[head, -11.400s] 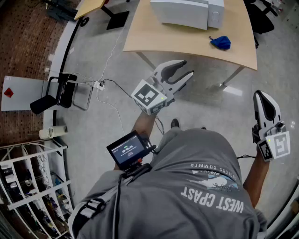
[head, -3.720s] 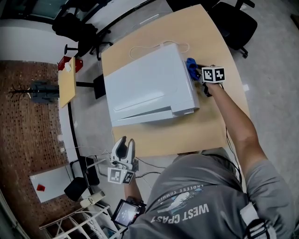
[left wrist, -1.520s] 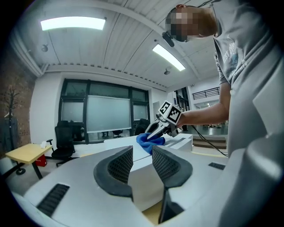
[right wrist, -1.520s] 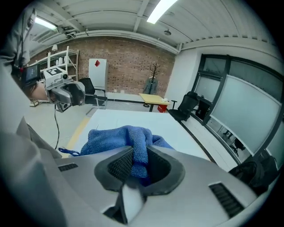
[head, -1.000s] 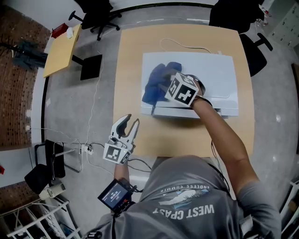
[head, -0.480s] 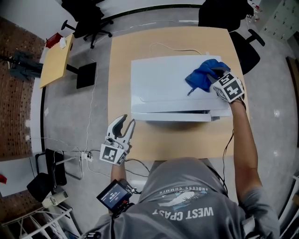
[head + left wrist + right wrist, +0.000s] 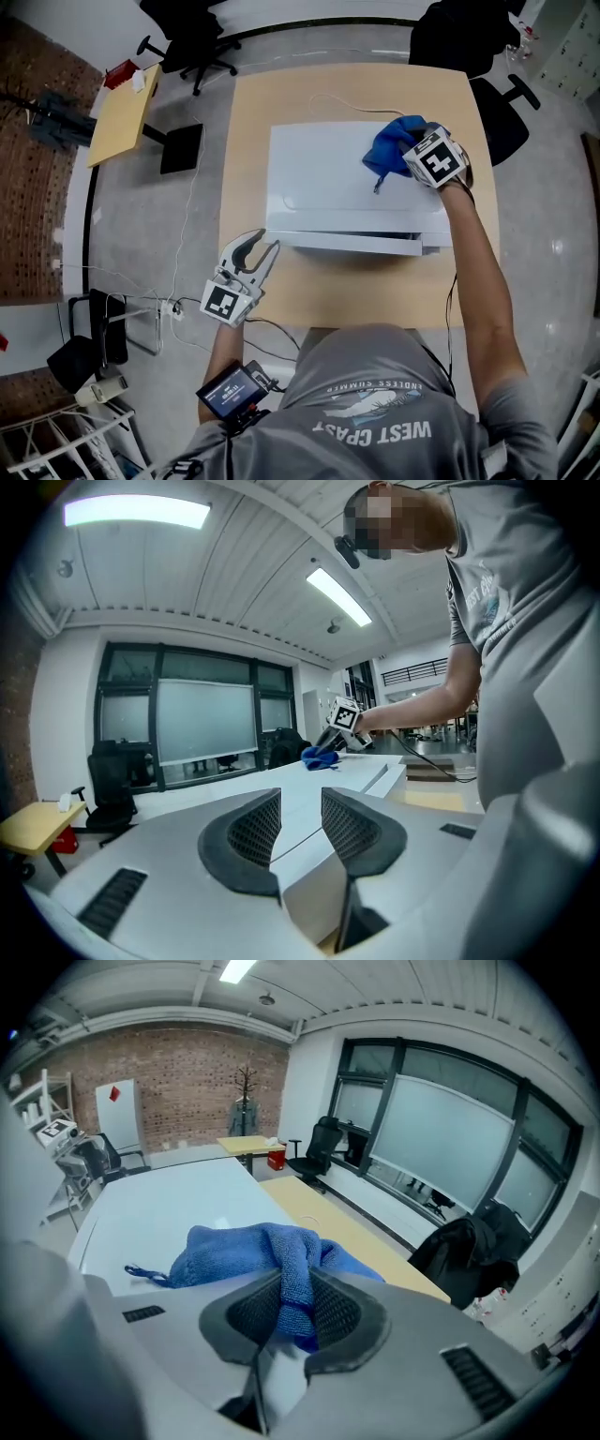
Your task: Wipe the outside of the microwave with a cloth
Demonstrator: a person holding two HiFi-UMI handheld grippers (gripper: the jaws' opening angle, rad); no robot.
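My right gripper (image 7: 286, 1302) has carried the cloth (image 7: 389, 145) across the top of the microwave (image 7: 328, 187), from its 9 o'clock side a second ago to the 1 o'clock corner now. Its jaws are nearly together, pinching a fold of the blue cloth between the pads. The rest of the cloth bunches ahead of them on the white top, with a loop trailing toward 7 o'clock. My left gripper (image 7: 255, 246) has kept by the 8 o'clock edge of the table (image 7: 253, 112), jaws apart with nothing between them, pointing at the microwave's front corner
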